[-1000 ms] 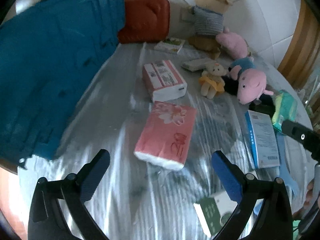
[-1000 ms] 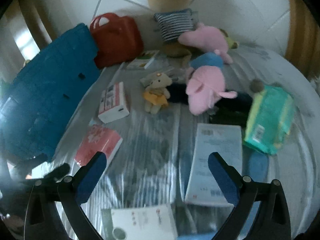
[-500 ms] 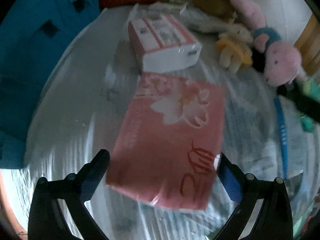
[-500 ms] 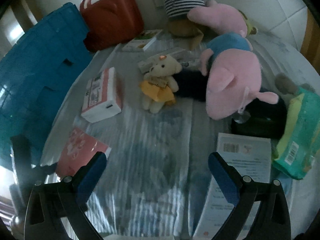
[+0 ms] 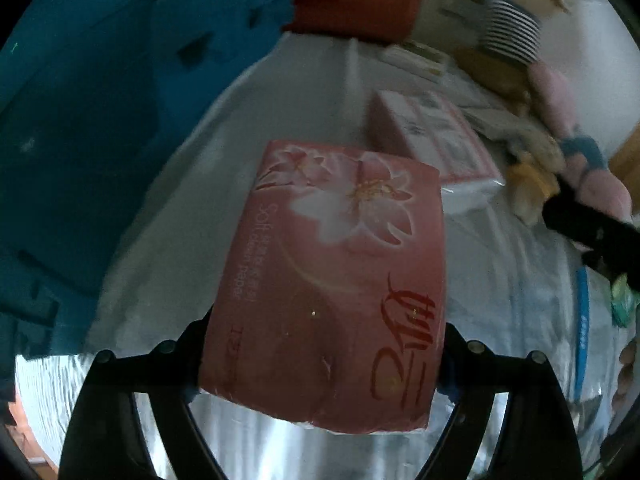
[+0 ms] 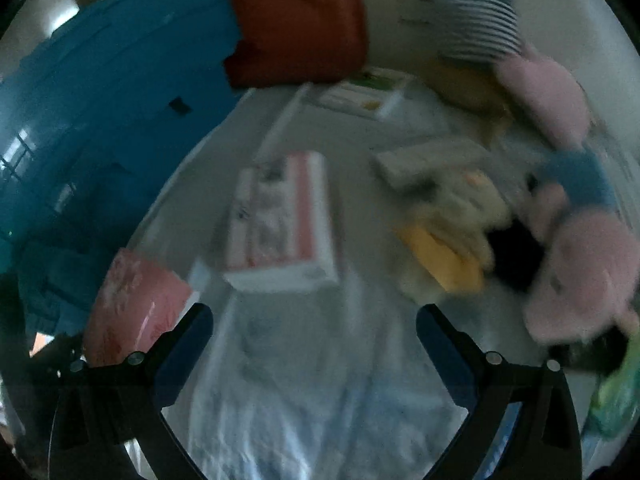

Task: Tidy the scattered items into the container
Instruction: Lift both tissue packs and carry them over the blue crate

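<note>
My left gripper [image 5: 320, 356] is shut on a pink tissue pack [image 5: 332, 276] with a flower print and holds it lifted off the table. The same pack shows in the right wrist view [image 6: 132, 300] at the lower left. The blue container [image 5: 100, 128] stands to the left, also in the right wrist view [image 6: 100, 128]. My right gripper [image 6: 314, 344] is open and empty above the table, facing a red-and-white tissue pack [image 6: 280, 228] that also shows in the left wrist view [image 5: 436, 148].
A red bag [image 6: 296, 24] stands at the back beside the container. A small yellow-dressed plush [image 6: 444, 240], a pink pig plush [image 6: 580, 272], a striped plush [image 6: 476, 28], flat boxes [image 6: 360, 96] and a green pack [image 6: 616, 396] lie on the silver-covered table [image 6: 280, 420].
My left gripper closed on the pink tissue pack and lifted it off the table. My right gripper moved forward and left toward the red-and-white pack.
</note>
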`<state>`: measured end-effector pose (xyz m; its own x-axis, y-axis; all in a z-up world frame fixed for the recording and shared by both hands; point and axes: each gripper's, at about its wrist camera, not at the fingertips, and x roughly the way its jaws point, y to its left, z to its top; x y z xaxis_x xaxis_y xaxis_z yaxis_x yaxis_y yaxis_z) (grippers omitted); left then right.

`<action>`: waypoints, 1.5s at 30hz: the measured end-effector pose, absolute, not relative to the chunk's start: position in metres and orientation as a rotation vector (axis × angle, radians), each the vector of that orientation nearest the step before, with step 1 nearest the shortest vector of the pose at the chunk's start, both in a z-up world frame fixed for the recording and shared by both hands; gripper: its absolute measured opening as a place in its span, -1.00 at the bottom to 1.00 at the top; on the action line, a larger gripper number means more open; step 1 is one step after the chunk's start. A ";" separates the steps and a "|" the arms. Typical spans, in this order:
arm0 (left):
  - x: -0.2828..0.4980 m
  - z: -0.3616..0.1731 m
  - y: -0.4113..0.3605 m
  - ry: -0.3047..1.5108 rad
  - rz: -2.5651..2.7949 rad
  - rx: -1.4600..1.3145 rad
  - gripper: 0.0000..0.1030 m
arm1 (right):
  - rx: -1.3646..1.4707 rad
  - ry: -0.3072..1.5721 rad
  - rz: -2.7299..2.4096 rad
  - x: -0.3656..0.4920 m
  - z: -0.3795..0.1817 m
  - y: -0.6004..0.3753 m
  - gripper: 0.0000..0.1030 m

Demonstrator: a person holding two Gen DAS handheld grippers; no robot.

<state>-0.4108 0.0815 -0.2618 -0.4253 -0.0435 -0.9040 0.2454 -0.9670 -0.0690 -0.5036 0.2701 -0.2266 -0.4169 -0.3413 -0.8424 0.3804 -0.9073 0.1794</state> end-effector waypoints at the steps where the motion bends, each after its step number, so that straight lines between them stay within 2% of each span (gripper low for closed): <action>1: -0.411 -0.264 0.074 0.299 -2.487 1.575 0.66 | 1.363 0.080 -2.328 -0.510 -0.227 0.258 0.99; 13: -0.437 -0.287 0.045 0.337 -2.461 1.567 0.69 | 1.437 0.357 -2.322 -0.570 -0.288 0.176 0.99; 17: -0.446 -0.296 0.042 0.327 -2.448 1.583 0.71 | 1.492 0.314 -2.298 -0.579 -0.312 0.184 0.99; 22: -0.453 -0.302 0.053 0.250 -2.438 1.585 0.72 | 1.434 0.293 -2.330 -0.577 -0.309 0.184 0.99; 25: -0.454 -0.300 0.053 0.279 -2.431 1.578 0.72 | 1.413 0.275 -2.336 -0.576 -0.308 0.185 0.99; 28: -0.451 -0.295 0.052 0.307 -2.450 1.559 0.59 | 1.457 0.284 -2.313 -0.574 -0.306 0.187 0.99; 30: -0.447 -0.288 0.054 0.313 -2.471 1.548 0.57 | 1.470 0.266 -2.305 -0.569 -0.303 0.192 0.76; 35: -0.433 -0.263 0.070 0.270 -2.557 1.488 0.57 | 1.469 0.219 -2.286 -0.545 -0.287 0.211 0.76; 45: -0.368 -0.177 0.104 0.212 -2.678 1.281 0.57 | 1.217 0.144 -2.373 -0.466 -0.173 0.265 0.76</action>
